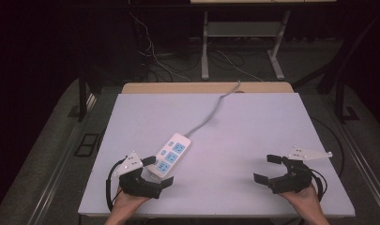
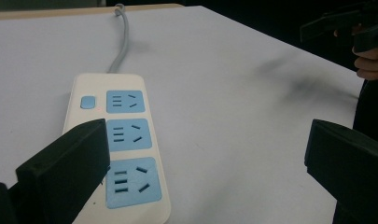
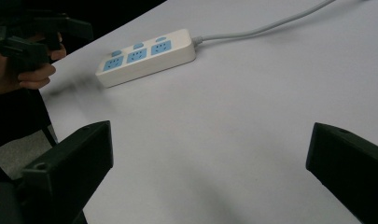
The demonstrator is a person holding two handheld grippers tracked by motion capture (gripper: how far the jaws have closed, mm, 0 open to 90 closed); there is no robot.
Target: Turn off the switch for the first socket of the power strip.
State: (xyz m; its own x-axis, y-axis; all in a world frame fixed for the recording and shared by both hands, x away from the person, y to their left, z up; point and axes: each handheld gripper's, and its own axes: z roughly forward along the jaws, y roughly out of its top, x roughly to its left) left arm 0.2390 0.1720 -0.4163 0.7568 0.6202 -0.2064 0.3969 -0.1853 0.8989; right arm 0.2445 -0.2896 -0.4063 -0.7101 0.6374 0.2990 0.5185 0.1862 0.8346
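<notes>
A white power strip (image 1: 171, 154) with three blue sockets and a grey cable (image 1: 211, 115) lies left of centre on the white table (image 1: 253, 122). My left gripper (image 1: 158, 172) is open at the strip's near end, one jaw beside the nearest socket and the other on the bare table to the strip's right. In the left gripper view the strip (image 2: 126, 140) runs past the left jaw, between the wide-apart jaws of the gripper (image 2: 207, 140). My right gripper (image 1: 266, 168) is open over bare table at the near right, nothing between its jaws (image 3: 210, 149); the strip (image 3: 144, 56) lies far ahead of it.
The cable runs off the table's far edge over a wooden strip (image 1: 201, 87). Beyond stands a metal desk frame (image 1: 205, 47) with loose wires on the floor. The other hand's gripper (image 2: 345, 25) shows at the left gripper view's top right.
</notes>
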